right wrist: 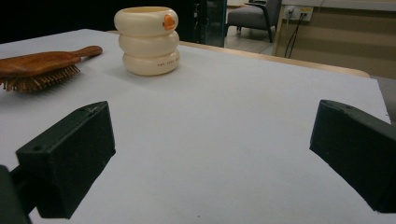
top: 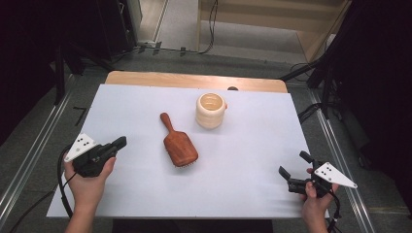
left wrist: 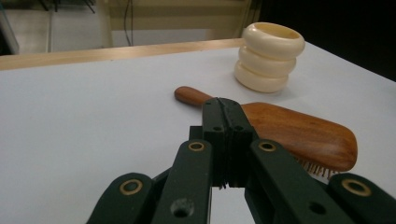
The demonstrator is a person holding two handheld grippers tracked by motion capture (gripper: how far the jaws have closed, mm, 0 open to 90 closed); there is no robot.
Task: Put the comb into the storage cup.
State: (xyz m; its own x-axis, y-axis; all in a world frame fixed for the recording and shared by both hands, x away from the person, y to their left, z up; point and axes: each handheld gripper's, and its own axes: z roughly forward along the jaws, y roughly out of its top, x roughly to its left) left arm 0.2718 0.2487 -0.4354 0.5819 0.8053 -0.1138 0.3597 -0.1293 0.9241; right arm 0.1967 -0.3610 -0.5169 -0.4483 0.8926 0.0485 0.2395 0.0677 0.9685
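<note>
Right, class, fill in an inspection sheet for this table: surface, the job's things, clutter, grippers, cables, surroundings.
Surface: white sheet over a wooden table, bare apart from two things.
Job's things: wooden hairbrush lying bristles down; cream ribbed cup upright behind it, apart.
Clutter: nothing seen.
Grippers: left gripper shut on nothing, beside the brush; right gripper open, empty.
Cables: black cable trailing from the left gripper.
Surroundings: grey floor, dark stands, floor wires.

1. Hairbrush (top: 179,144): reddish-brown wood, smooth with a soft sheen.
2. Ringed cup (top: 211,110): cream, glossy, plastic-looking.
3. Worktop (top: 243,160): matt white sheet over a pale wooden edge.
4. Left claw (left wrist: 227,135): matt black plastic.
</note>
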